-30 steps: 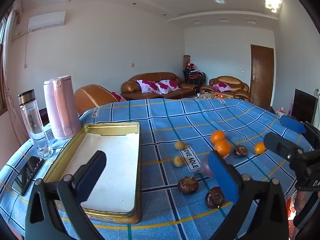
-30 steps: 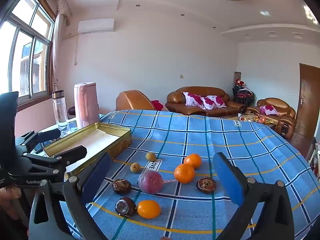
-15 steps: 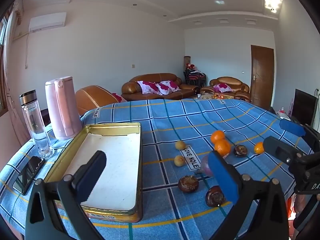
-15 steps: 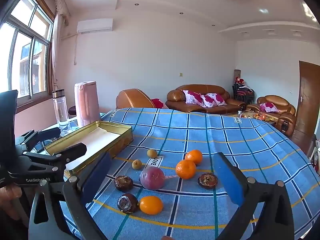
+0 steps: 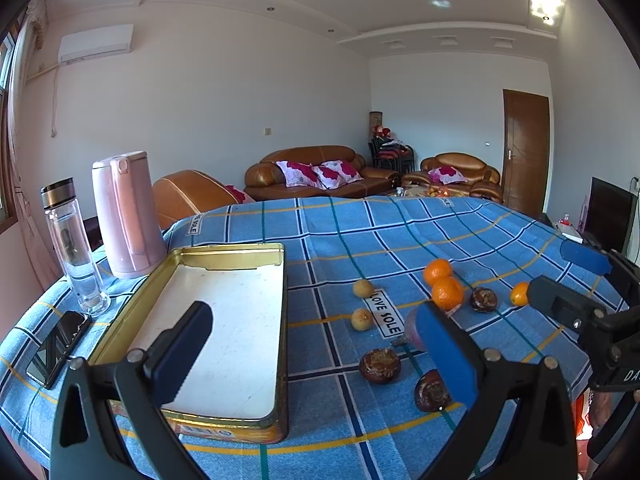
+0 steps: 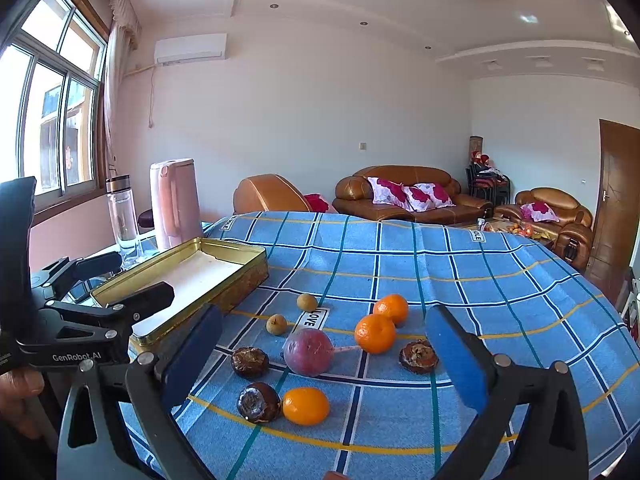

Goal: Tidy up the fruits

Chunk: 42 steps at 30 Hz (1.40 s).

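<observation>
With both jaws wide and empty, lower the right gripper squarely over the purple fruit, then carry it to the tin tray.

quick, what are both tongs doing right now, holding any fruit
Left tongs: open, empty, over the tin's near edge.
Right tongs: open, empty, facing the fruit on the table.

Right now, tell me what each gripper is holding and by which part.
Nothing. The left gripper and right gripper are both open and empty; the fruit lies on the blue checked tablecloth.
</observation>
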Motion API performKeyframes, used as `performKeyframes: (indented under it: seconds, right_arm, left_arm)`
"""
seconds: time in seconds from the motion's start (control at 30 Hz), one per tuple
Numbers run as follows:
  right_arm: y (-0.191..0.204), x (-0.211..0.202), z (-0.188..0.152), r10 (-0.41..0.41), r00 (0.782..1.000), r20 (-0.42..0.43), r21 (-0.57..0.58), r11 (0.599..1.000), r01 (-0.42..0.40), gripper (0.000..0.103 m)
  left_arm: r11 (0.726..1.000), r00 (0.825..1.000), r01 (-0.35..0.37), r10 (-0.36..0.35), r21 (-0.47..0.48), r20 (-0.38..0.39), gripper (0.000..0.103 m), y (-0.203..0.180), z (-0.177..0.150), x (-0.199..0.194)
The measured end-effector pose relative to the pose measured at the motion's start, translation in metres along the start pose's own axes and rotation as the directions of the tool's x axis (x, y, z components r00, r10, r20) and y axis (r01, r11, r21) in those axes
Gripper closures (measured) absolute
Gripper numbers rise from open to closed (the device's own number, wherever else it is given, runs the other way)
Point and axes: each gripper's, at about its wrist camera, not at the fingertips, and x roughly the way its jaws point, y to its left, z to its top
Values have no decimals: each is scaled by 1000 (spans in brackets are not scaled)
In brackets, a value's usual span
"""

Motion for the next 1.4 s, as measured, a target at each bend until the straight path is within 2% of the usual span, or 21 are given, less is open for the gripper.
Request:
performKeyframes:
  seconds: [1.0,1.4]
  right_arm:
    - [5,3,-2,9,1000,-10,-6,1000,-9,1]
    - [2,8,-8,-3,1000,-25,-3,1000,3,1]
  left_arm:
    - [1000,1000,-6,6,-5,-5,0,4,-3,3]
    - [1000,1000,3,-3,8,-31,0,-3,-11,11]
